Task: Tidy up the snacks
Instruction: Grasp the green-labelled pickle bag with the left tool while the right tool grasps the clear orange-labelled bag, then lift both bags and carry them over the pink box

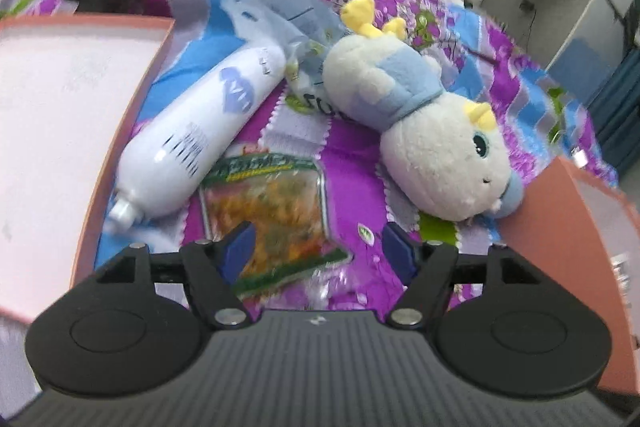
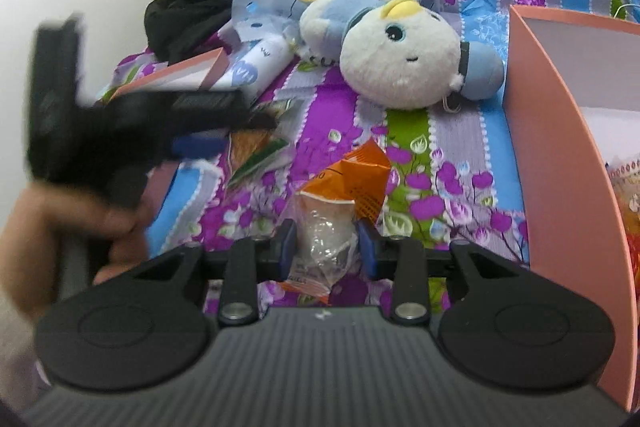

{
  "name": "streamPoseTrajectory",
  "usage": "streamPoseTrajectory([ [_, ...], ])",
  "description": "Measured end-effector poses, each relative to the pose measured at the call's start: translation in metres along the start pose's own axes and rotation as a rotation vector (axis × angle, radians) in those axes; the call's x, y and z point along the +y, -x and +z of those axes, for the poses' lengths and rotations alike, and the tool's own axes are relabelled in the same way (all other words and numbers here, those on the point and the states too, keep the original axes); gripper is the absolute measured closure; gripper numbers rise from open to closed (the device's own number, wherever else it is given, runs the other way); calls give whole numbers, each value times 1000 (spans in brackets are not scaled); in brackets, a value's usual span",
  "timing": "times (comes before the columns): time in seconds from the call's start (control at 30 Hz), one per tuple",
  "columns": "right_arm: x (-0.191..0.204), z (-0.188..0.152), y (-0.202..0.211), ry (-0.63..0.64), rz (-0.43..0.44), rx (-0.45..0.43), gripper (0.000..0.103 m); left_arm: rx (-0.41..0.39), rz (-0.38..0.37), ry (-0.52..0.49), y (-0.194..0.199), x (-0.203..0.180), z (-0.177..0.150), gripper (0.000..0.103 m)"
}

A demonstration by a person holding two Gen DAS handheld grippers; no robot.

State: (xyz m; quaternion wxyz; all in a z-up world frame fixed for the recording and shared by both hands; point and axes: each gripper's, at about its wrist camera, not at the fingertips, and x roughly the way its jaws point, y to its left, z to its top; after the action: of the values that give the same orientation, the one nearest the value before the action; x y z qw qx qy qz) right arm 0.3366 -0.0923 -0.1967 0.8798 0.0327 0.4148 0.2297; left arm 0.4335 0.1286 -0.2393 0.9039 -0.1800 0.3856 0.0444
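Two grippers: right gripper (image 2: 326,241) grasping a crinkly orange-and-clear packet (image 2: 336,211); left gripper (image 1: 320,247) released above a glossy green-edged pouch (image 1: 268,203).

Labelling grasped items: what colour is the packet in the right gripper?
Orange with a clear window, the packet; best seen in the right wrist view.

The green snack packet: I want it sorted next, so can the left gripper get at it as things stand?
Probably yes. The left gripper is open with the green snack packet lying flat right below its fingers. Nothing covers it; only the white bottle lies close alongside.
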Motion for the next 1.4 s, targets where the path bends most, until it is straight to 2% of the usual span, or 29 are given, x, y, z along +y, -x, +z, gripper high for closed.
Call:
streamPoseTrajectory([
  [0.07,0,-4,3,5,2,3,67,23,27,-26,-14,-8,5,28],
  [0.17,1,-9,6,25,2,6,67,67,121,-74,-39,-15,7,28],
  [0.3,0,-14,10,39,5,15,67,85,230,-130,-56,-17,8,30],
  [0.4,0,-17,12,49,6,13,67,91,259,-151,-57,-15,9,44],
  [0.47,-2,-17,13,35,7,14,67,95,268,-189,-54,-19,9,61],
  [0.53,-2,-17,16,32,3,6,67,96,276,-222,-48,-24,8,70],
  [0.57,-1,-16,18,34,-1,0,67,99,267,-240,-44,-26,7,75],
  [0.67,0,-17,27,38,-10,-17,67,103,242,-269,-29,-29,4,79],
  [0.97,10,-20,65,28,-79,-66,67,85,132,-224,50,-27,-14,81],
  [1.4,28,-65,135,-14,-157,-127,67,97,-13,-198,183,-19,-88,81],
])
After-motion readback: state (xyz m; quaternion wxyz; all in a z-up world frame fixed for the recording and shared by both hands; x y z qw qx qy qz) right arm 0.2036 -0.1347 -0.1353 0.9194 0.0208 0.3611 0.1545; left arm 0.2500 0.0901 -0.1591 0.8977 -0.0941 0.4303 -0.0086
